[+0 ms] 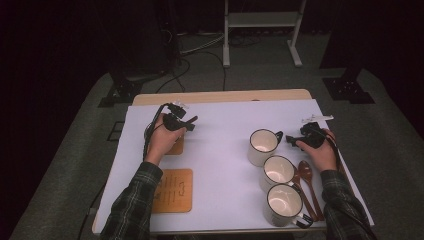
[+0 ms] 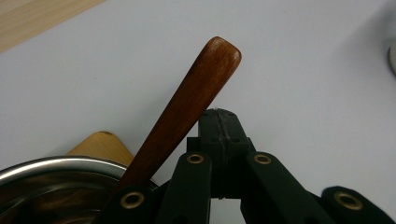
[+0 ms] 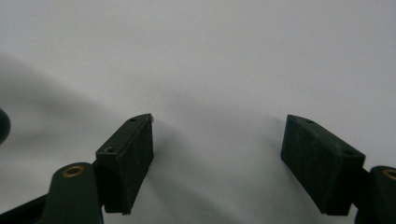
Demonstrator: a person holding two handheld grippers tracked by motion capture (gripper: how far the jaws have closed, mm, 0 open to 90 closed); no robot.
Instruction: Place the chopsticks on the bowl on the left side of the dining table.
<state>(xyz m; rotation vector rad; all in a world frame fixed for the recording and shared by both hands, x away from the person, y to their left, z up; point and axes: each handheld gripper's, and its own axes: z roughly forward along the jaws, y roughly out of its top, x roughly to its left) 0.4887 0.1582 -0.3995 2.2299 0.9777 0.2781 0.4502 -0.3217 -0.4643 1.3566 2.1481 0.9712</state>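
Left tongs [image 2: 218,122], pressed together, are hovering beside a spoon [image 2: 187,109] in a mug [image 2: 56,164] at nine o'clock; spread right tongs [image 3: 217,149] are waiting, likely taking the next mug [image 1: 262,146].

Looks like a lab or recording studio, not a home. Dark curtained walls all round, grey carpet floor [image 1: 65,150]. Wooden desk [image 1: 220,96] covered with a white sheet [image 1: 220,140], staged like a test setup. Beyond the left hand-held gripper [image 1: 187,122], cables [image 1: 200,47] trail across the floor past black stand feet [image 1: 120,92]. Far behind the right hand-held gripper [image 1: 292,141] stands a white metal frame [image 1: 262,30]; another black base plate [image 1: 350,87] sits off to its far side.
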